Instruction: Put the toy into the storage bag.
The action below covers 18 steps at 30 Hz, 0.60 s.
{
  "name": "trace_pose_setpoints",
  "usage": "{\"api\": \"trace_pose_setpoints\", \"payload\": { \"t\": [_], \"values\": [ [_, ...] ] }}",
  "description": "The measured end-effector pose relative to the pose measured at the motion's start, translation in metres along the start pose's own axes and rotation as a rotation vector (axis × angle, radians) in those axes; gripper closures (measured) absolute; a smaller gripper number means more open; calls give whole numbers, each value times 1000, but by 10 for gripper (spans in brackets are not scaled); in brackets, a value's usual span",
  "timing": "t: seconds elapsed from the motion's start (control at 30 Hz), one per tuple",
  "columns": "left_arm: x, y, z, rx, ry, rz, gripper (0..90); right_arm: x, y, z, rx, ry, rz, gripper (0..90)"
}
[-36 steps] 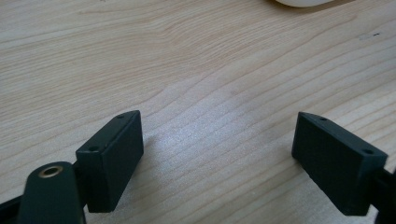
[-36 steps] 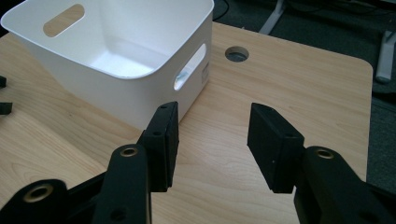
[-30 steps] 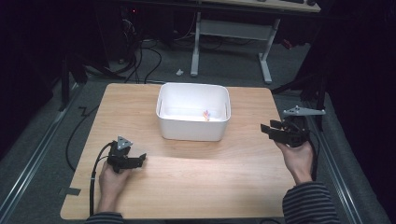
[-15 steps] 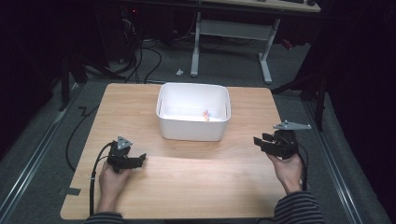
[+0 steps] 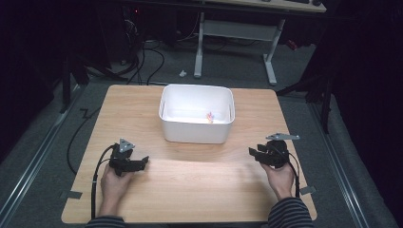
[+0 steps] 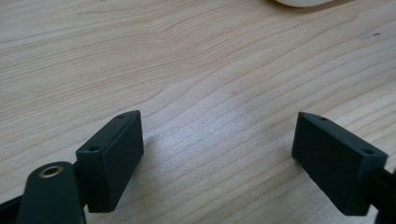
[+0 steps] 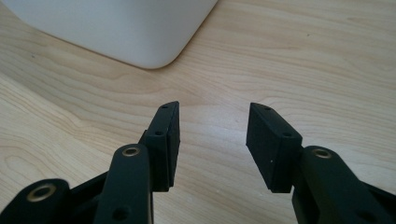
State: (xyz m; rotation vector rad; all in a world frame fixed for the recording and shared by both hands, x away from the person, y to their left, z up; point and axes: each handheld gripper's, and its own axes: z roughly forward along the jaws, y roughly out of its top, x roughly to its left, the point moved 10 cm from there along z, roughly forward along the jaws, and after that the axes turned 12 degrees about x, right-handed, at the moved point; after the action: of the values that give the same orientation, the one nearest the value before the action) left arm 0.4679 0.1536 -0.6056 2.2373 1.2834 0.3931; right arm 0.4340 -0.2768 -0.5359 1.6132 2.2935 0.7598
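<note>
Left gripper: low over the table, front-left, jaws wide, nothing between them, just bare wood in the left gripper view. It points across toward the table's middle. The white bin lies up and to the right of it, well apart; in the left gripper view just a sliver of its base shows at the top edge.

Bin sits centre-back, long axis running left-right, open top. Small pinkish item lies inside, on the floor of the bin toward its right half, near the right wall. Can't tell what it is, too small.

Right gripper: front-right, low, jaws part open at a narrow gap, empty. It points left, toward centre. In the right gripper view the bin's rounded near corner is just ahead and to the left of my jaws, near but apart.

My read: right side is nearer the item and the bin's corner, so any reach into the bin goes up over the near wall from the right. Room: wide bare wood between both grippers; right table edge is near my right hand, so little margin outward.
</note>
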Motion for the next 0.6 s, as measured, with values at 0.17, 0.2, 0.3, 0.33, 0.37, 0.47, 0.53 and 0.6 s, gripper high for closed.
{"api": "trace_pose_setpoints", "payload": {
  "t": [0.17,0.2,0.3,0.33,0.37,0.47,0.53,0.6],
  "values": [
    [0,0,0,0,0,0,168,2,-4,16,9,-8,-6,533],
    [0,0,0,0,0,0,168,2,-5,18,8,-10,-5,531],
    [0,0,0,0,0,0,168,1,-7,27,1,-22,-1,521],
    [0,0,0,0,0,0,168,1,-7,29,-2,-24,2,520],
    [0,0,0,0,0,0,168,0,-8,33,1,-33,-4,514],
    [0,0,0,0,0,0,168,-1,-10,42,2,-53,-10,507],
    [0,0,0,0,0,0,168,-2,-10,45,2,-57,-12,500],
    [0,0,0,0,0,0,168,-2,-11,51,-5,-79,-17,480]
  ]
}}
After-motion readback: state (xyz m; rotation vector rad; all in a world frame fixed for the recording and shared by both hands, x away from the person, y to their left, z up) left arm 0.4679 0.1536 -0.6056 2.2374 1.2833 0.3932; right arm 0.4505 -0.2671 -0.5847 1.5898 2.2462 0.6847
